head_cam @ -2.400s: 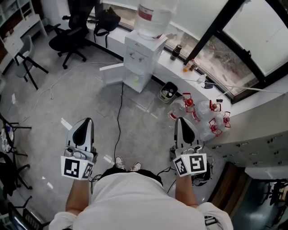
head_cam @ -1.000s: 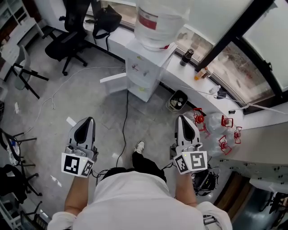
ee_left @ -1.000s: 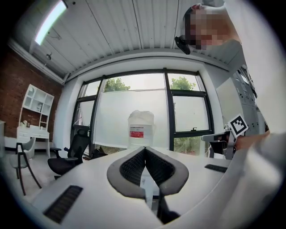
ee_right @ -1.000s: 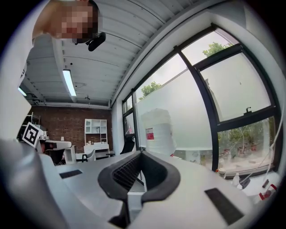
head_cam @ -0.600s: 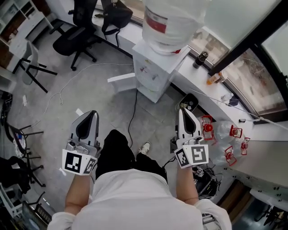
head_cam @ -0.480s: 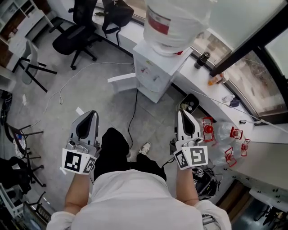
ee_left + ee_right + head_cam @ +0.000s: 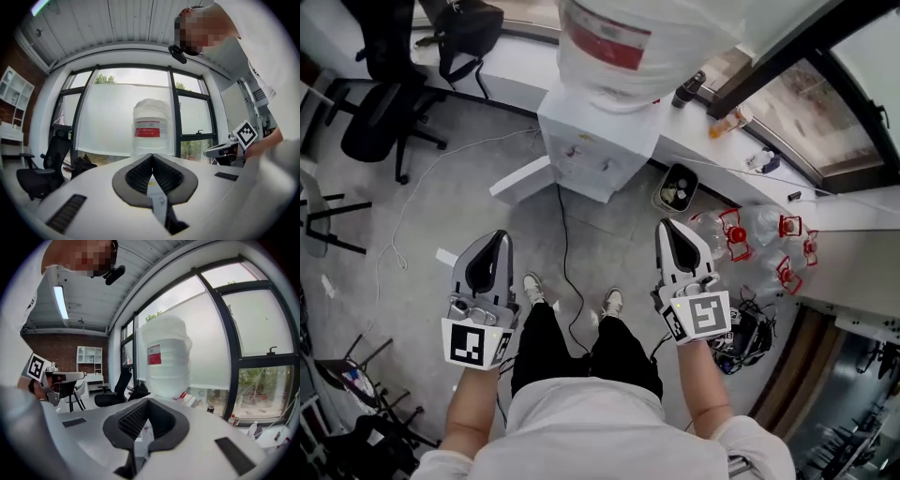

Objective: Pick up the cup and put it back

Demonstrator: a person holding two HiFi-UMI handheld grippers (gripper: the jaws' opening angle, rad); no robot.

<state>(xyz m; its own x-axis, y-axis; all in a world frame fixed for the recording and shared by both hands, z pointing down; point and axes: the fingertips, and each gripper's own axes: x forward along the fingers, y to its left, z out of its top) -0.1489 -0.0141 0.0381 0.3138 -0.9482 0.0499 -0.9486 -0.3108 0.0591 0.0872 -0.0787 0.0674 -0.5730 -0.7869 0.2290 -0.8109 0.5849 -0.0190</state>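
**Face the dispenser and find the cup**

Your left gripper and right gripper are both clenched on nothing, with the jaws pressed together. The white floor-standing water dispenser stands at twelve o'clock, and a big clear plastic bottle sits on top of it. No cup shows in any view. It is probably at the dispenser, so look there first. Hold the grippers level and part the jaws before reaching in. The print on the bottle's red label is too small to read.

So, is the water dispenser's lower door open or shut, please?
Open: in the head view the door stands swung out from the water dispenser.
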